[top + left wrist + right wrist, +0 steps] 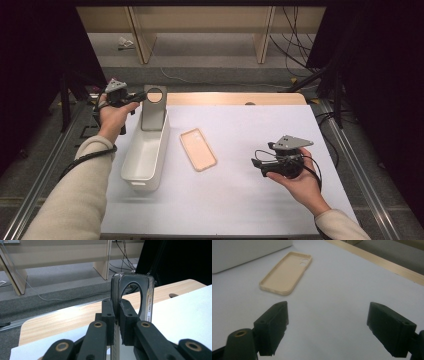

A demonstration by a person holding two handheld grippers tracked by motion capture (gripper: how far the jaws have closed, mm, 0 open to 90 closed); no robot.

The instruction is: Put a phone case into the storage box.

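My left gripper [137, 96] is clamped on a grey phone case [153, 107], fingers [128, 312] pinching its edge near the round camera cutout. I'm holding the case upright over the far end of the white bin [131, 167], its lower end dipping inside; can't tell if it touches the bin wall. The bin sits on the left part of the table [240, 200]. My right gripper [257, 164] hovers over the table's right side w/ fingers [274, 322] wide apart, nothing between them. A 2nd case, beige [198, 149], lies flat, open side up, just right of the bin, well apart from the right gripper.
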